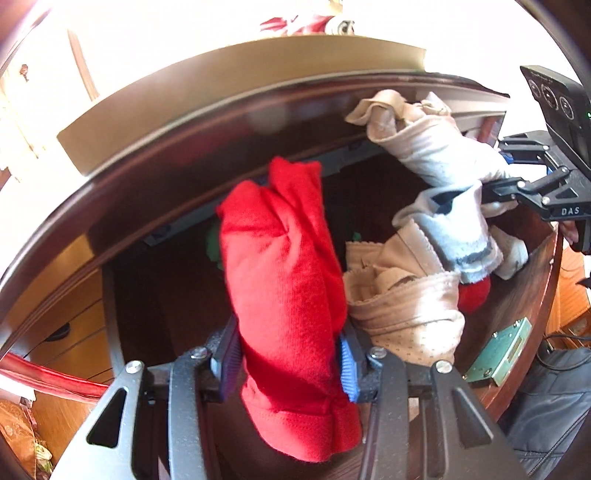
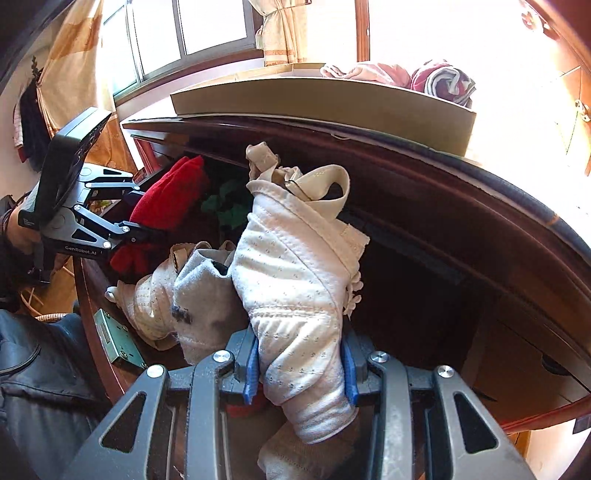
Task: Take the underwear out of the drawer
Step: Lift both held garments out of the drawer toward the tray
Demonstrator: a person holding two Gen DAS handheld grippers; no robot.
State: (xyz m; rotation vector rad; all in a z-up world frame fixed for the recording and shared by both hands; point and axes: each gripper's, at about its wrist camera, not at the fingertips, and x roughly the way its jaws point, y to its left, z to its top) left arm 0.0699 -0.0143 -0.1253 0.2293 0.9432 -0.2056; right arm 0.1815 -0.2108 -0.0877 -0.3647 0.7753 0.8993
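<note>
A rolled red underwear (image 1: 284, 280) stands clamped between the blue pads of my left gripper (image 1: 286, 365), lifted above the open dark wooden drawer (image 1: 532, 280). In the right wrist view my right gripper (image 2: 301, 373) is shut on a white dotted underwear (image 2: 295, 288) with beige trim, also raised over the drawer (image 2: 92, 295). Each gripper shows in the other's view: the right gripper (image 1: 476, 192) holding the white underwear (image 1: 436, 155), the left gripper (image 2: 140, 229) holding the red underwear (image 2: 166, 199). Beige and grey underwear (image 1: 402, 306) and a green garment (image 2: 225, 206) lie in the drawer.
A flat cardboard box (image 2: 332, 99) with folded clothes on it rests on the dresser top above the drawer. A green metal lock plate (image 1: 498, 350) sits on the drawer's front edge. A person's dark trousers (image 2: 37, 369) stand close to the drawer front. A curtained window (image 2: 192, 29) is behind.
</note>
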